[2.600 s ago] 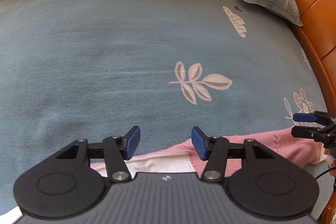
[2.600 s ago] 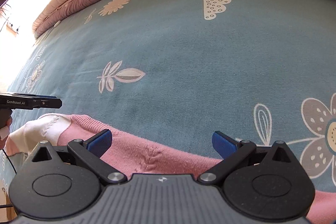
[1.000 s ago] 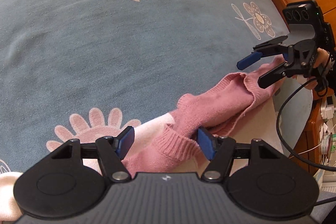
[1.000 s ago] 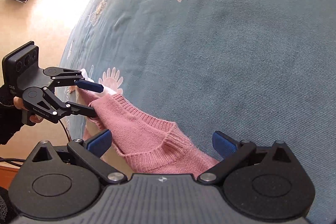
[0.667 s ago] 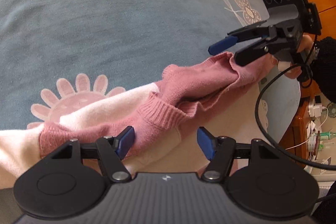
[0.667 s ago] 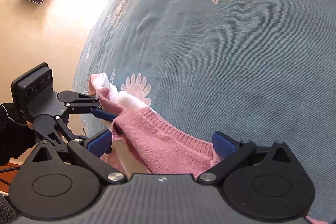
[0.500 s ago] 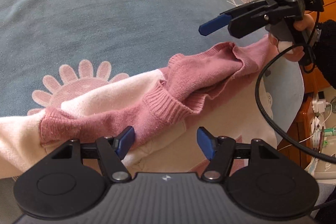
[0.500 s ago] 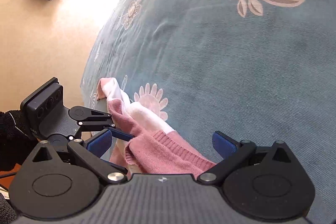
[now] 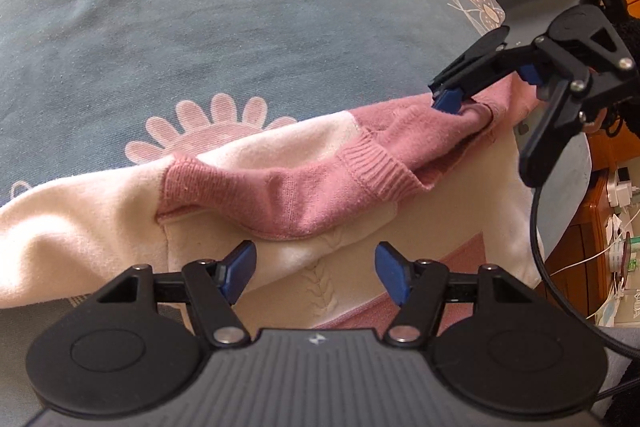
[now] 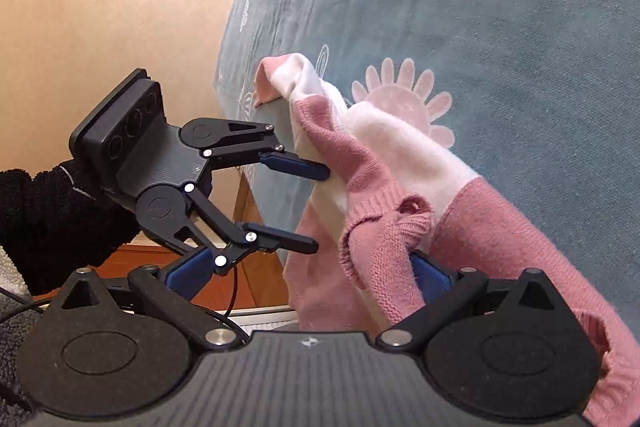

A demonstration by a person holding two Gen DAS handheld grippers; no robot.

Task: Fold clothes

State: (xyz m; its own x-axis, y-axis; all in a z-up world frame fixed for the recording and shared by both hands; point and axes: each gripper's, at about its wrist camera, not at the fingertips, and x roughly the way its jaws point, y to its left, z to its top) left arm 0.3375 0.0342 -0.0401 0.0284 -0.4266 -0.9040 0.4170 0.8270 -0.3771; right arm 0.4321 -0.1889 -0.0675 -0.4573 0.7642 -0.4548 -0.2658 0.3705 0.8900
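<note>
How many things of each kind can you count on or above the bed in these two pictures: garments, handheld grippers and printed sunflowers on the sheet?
Garments: 1, the pink and cream sweater.
Handheld grippers: 2, the left gripper and the right gripper.
Printed sunflowers on the blue sheet: 1, the sunflower print partly under the sweater.
Total: 4.

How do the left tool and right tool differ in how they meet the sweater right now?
The left tool hovers over the cream body of the sweater, nothing draped on it; the right tool has a pink knit fold hooked over one finger. The left sits mid-garment, the right at the pink end. Both stand open, neither pinching cloth.
</note>
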